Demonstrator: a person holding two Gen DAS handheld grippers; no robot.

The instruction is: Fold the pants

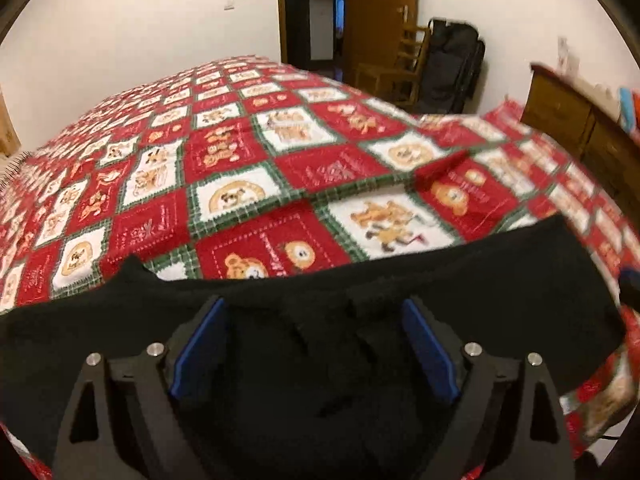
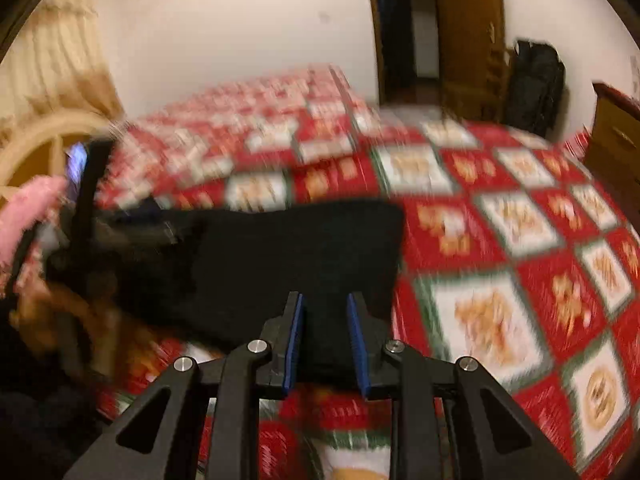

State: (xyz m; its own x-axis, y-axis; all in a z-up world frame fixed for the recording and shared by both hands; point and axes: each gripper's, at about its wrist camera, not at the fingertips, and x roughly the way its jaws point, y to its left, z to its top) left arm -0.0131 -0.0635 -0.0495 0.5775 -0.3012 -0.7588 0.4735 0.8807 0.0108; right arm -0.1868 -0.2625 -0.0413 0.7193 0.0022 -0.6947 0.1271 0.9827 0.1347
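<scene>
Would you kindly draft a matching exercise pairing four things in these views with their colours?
Things:
1. pants
2. gripper pads
3. door
4. wall

Colours:
A. blue
B. white
C. black
D. brown

Pairs: 1-C, 2-A, 3-D, 4-B

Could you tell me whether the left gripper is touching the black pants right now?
Cannot tell. In the left wrist view the left gripper is wide open over the black pants, but black fabric hides any contact or gap.
</scene>
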